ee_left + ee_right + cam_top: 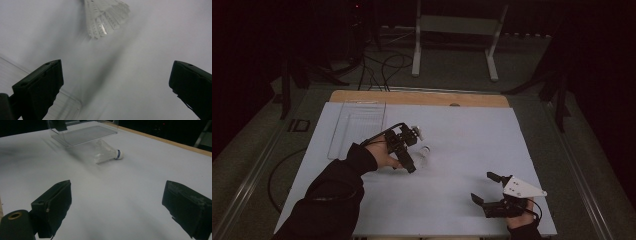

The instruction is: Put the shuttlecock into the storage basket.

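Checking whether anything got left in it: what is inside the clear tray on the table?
Nothing is visible in the clear tray; its ribbed floor shows bare. The shuttlecock lies outside it on the white table. The left gripper hides no part of it.

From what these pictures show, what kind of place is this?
Probably a lab or recording room, not a home. A table under a plain white sheet holds a shuttlecock and a clear tray; cables lie on the dark floor near a metal stand.

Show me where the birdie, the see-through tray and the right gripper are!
Shuttlecock (107, 155), right gripper view, on its feather skirt.
Clear tray (357, 125), high view, on its ribbed floor.
Right gripper (485, 188), high view, midway between its open fingertips.
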The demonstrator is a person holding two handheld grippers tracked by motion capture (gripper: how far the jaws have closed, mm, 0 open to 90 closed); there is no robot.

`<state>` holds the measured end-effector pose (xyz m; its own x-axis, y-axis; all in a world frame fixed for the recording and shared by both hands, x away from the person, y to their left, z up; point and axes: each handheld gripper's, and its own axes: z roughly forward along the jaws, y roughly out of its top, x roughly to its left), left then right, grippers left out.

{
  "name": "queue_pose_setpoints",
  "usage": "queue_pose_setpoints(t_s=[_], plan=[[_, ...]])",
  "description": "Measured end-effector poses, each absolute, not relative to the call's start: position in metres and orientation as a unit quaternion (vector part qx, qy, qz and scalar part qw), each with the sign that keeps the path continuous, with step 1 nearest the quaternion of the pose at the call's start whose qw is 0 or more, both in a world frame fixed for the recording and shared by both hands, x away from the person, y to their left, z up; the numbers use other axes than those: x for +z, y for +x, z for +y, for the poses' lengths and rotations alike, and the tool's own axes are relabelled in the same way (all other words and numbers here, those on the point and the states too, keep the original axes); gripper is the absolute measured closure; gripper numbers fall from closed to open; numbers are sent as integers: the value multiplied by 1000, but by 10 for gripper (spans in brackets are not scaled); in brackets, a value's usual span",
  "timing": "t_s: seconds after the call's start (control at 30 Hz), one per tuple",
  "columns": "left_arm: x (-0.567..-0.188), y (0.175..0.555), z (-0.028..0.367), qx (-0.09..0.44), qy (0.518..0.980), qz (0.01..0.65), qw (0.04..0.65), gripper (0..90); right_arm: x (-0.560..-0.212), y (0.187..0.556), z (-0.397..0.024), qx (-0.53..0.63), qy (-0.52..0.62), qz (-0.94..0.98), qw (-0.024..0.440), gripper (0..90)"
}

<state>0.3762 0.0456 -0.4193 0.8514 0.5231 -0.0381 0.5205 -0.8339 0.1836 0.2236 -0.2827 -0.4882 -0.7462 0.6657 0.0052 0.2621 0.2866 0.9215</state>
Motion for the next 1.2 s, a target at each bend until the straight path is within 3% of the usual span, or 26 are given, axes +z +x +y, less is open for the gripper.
queue_pose_setpoints(t_s=[0.17, 0.37, 0.43, 0.8, 0.87, 0.97, 1.2], plan=[[-425, 384, 41, 13, 958, 273, 92, 62, -488, 224, -283, 518, 297, 778, 194, 90], [-432, 389, 37, 17, 958, 274, 87, 75, -488, 223, -283, 519, 298, 777, 194, 90], [-434, 393, 38, 11, 957, 276, 92, 140, -488, 224, -284, 519, 298, 777, 194, 90], [-448, 405, 36, -3, 956, 276, 100, 203, -488, 224, -283, 518, 300, 778, 193, 90], [-451, 408, 36, -4, 955, 280, 96, 281, -488, 224, -283, 515, 302, 778, 194, 90], [-455, 412, 35, -4, 954, 284, 92, 323, -488, 224, -284, 516, 303, 777, 193, 90], [-464, 418, 34, -4, 953, 291, 86, 339, -488, 224, -284, 516, 304, 778, 192, 90]])
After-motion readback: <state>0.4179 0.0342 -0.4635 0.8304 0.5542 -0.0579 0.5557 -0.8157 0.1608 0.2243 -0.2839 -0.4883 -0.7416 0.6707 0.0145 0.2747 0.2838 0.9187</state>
